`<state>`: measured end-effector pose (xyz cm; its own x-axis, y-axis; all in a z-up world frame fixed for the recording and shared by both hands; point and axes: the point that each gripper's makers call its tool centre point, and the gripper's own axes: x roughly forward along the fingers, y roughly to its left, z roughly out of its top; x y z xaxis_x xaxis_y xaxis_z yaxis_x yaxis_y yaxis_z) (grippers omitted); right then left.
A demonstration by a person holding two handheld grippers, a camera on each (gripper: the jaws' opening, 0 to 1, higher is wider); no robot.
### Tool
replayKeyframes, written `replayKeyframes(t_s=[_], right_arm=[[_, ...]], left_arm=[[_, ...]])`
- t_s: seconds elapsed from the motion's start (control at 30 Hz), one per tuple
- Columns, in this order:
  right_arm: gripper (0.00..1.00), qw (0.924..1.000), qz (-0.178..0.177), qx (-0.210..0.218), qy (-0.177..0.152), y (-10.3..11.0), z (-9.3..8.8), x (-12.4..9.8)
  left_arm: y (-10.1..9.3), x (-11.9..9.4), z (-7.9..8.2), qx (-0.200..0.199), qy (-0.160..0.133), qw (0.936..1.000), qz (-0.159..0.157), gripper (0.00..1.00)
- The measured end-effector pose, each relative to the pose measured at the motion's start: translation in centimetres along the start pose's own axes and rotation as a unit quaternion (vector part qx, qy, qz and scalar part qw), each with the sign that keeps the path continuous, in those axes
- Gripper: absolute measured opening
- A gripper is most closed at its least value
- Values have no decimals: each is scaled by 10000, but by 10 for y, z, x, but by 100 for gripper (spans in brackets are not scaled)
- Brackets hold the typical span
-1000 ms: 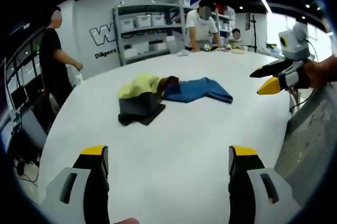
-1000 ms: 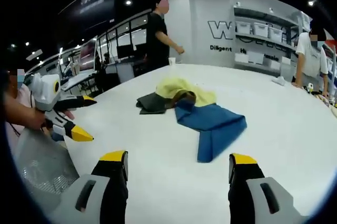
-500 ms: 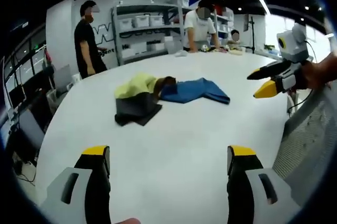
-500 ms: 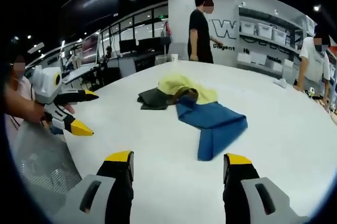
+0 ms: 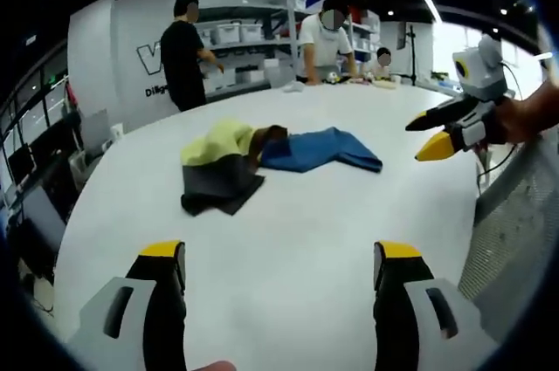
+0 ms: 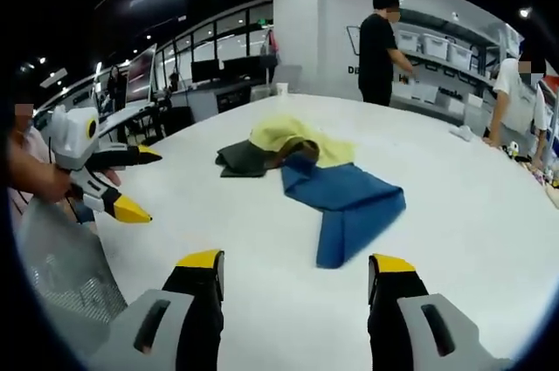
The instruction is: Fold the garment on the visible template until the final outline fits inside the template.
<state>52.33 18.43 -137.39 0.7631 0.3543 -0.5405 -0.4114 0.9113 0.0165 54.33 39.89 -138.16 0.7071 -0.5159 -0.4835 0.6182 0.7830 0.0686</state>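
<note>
- The garment pile (image 5: 262, 157) is judged light, soft and floppy; hold is best taken at an outer hem or corner of the blue cloth (image 6: 349, 209), where a single layer can be pinched.
- Blue, yellow and dark grey fabrics are being seen crumpled together, unfolded, mid-way across the white table (image 5: 288, 240).
- The left gripper (image 5: 279, 257) and right gripper (image 6: 293, 271) are being held wide apart-jawed, gripping nothing, well short of the cloth.
</note>
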Motion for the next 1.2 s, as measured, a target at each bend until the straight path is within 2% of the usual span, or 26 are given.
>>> replayKeyframes(t_s=[0.63,0.73,0.87,1.07,1.2], right_arm=[[66,10000,9,-28,-92,-3,21,26],[68,9999,71,-43,-72,-2,23,30],[76,9998,192,10,13,0,25,40],[73,9993,308,-230,15,3,33,52],[62,9972,521,-536,44,9,36,64]], left_arm=[[16,23,3,48,72,9996,-256,84],[18,26,4,50,67,9996,-283,84],[21,32,8,56,59,9995,-318,84],[23,41,13,215,80,9988,-422,83],[27,48,17,131,55,9990,-432,81]])
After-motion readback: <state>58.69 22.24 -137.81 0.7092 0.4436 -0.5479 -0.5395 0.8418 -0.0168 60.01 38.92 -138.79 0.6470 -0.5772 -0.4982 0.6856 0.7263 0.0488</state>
